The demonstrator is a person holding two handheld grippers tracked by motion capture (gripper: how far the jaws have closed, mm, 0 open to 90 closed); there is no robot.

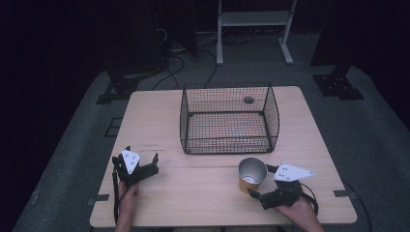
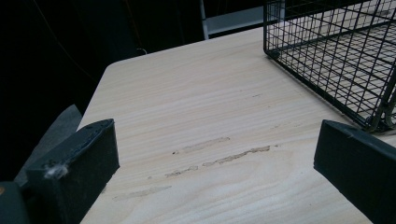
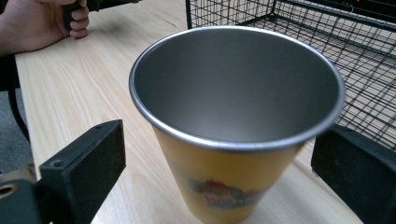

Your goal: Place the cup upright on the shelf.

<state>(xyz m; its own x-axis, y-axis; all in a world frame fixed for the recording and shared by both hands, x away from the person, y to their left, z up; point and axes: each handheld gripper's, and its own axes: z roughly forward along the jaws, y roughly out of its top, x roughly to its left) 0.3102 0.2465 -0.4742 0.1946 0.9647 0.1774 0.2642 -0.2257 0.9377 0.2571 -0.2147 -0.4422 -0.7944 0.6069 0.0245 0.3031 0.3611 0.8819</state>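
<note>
Count: one yellow metal cup with a silver rim and printed picture (image 1: 252, 175), one black wire-mesh basket (image 1: 229, 121), two black two-jaw grippers, one pale wooden table (image 1: 203, 193).
Cup: upright on the table's near right part, just in front of the basket's near right corner.
Edges and room: basket sits mid-table toward the far edge; bare wood spreads between the two hands and left of the basket.
Left gripper (image 1: 138, 163): jaws spread wide, holding nothing, over bare wood near the basket's near left corner.
Right gripper (image 3: 224, 158): jaws wide apart, one either side of the cup; contact I cannot tell.
</note>
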